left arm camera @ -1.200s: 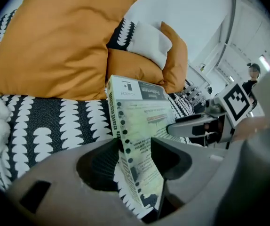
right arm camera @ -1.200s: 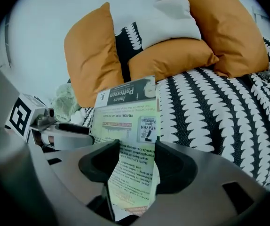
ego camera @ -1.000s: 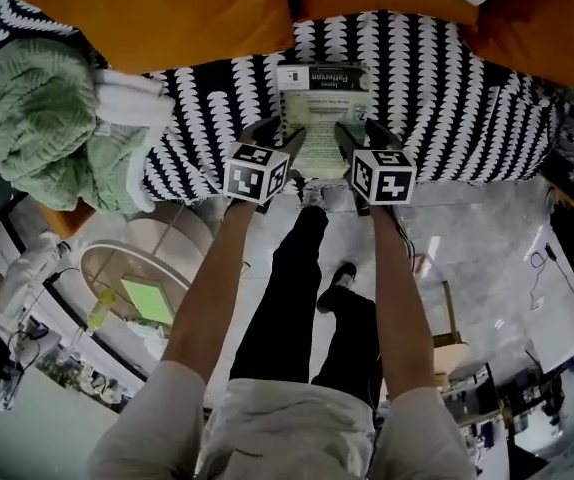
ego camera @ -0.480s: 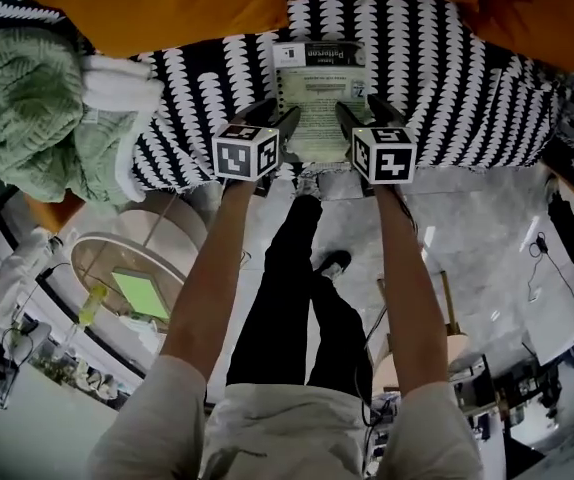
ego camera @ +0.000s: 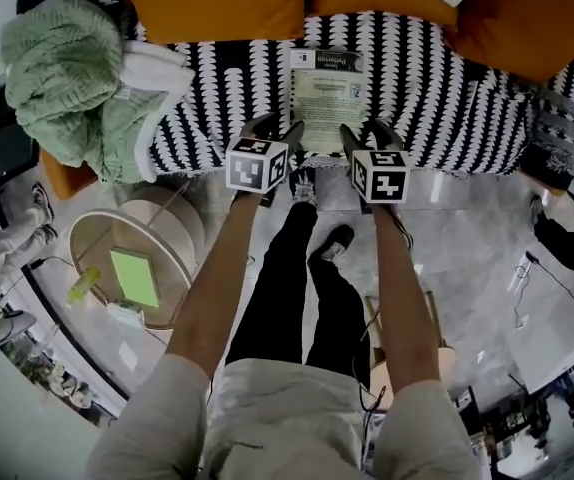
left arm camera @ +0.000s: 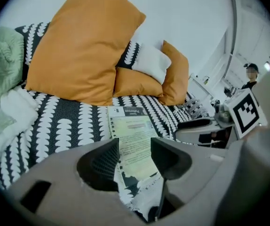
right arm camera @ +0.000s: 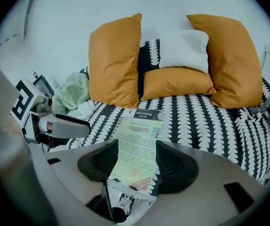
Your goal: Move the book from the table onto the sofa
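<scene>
- Head view: the book point(ego camera: 328, 101) lies flat on the sofa point(ego camera: 447, 78), with its near end at the seat's front edge, about midway between the seat's left and right ends. It is well apart from the round table point(ego camera: 132, 258) at lower left. Your left gripper point(ego camera: 275, 130) and right gripper point(ego camera: 367, 133) flank that near end at the front edge.
- Left gripper view: your jaws stand wide with nothing clamped. The book shows through the gap, resting on the patterned seat in front of the orange cushions point(left arm camera: 83, 46).
- Right gripper view: jaws wide and empty here too, with the book lying beyond them.
- Judgement: the placing looks done, and you are at the let-go step. The next move calls for drawing both tools straight back off the front edge. Take care not to snag the throw's fringe point(right arm camera: 125, 197) or drag the book.
</scene>
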The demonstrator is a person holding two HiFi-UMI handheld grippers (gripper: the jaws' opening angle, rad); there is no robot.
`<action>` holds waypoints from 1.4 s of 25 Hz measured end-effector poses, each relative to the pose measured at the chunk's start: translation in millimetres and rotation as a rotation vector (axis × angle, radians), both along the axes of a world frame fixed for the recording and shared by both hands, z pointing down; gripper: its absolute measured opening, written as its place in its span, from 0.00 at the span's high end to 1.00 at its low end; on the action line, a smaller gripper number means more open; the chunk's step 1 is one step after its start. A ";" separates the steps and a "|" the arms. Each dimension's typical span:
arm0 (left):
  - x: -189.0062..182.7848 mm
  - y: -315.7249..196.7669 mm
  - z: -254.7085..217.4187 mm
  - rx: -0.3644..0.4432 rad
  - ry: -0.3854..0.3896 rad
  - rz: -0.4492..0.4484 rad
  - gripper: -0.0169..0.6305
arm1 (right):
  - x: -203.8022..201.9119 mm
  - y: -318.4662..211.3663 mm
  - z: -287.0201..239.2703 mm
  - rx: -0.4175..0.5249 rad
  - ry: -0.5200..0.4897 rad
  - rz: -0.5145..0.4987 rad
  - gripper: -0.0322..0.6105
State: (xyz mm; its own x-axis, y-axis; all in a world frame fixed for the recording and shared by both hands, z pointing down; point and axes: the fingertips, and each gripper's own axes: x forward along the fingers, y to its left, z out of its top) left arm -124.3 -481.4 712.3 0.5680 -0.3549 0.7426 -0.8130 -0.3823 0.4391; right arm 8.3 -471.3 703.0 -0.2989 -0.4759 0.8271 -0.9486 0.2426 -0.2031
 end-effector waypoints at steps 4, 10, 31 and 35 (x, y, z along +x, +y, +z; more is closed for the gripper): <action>-10.7 39.8 -47.9 0.007 0.002 -0.057 0.64 | -16.1 42.4 -55.2 0.018 0.000 -0.053 0.59; -3.5 86.3 -155.4 0.138 0.027 -0.089 0.65 | -18.4 81.8 -153.3 0.144 -0.017 -0.094 0.59; 44.3 276.3 -334.6 0.418 -0.051 -0.199 0.68 | -11.0 252.5 -342.8 0.404 -0.318 0.069 0.60; 51.3 284.4 -331.7 0.420 -0.074 -0.192 0.70 | 8.1 264.2 -336.5 0.401 -0.281 0.061 0.61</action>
State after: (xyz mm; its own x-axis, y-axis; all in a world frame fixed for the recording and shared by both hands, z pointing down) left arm -73.1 -197.0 380.6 0.4133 -0.7270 0.5483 -0.9099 -0.3538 0.2167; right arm 16.4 -207.1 366.6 -0.4458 -0.7640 0.4665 -0.8855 0.3000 -0.3548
